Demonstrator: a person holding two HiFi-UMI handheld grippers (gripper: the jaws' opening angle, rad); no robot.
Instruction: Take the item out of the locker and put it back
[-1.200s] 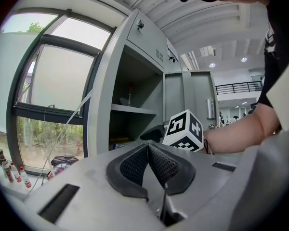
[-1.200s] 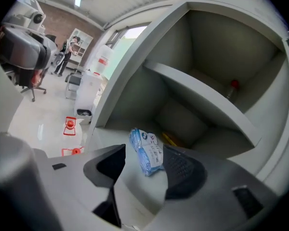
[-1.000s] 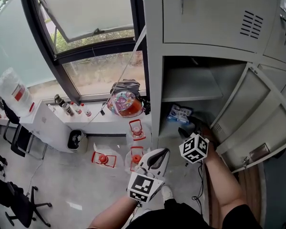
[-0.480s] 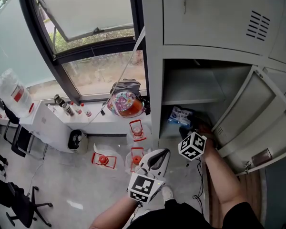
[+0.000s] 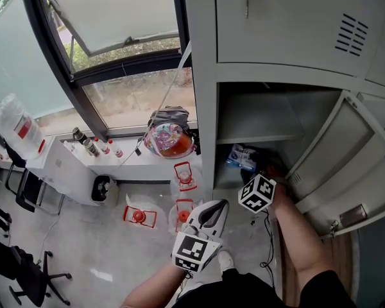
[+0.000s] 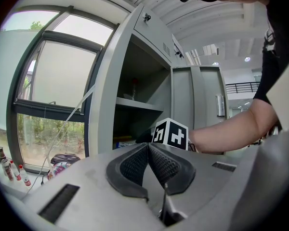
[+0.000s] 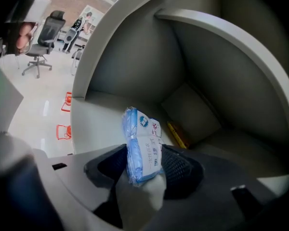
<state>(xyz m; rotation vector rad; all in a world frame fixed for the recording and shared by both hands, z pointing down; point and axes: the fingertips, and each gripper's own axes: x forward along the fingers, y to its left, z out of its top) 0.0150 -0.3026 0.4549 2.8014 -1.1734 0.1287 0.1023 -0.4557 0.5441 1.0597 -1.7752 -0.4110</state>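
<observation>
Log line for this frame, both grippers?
left gripper: shut, empty, outside locker | right gripper: inside locker, jaws just closing onto blue packet, pads pressing its sides

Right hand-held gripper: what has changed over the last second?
The right hand-held gripper moved deeper into the locker. Its jaws have just been closing around the blue packet; a firm grip is unclear. The packet and the left hand-held gripper stayed put.
</observation>
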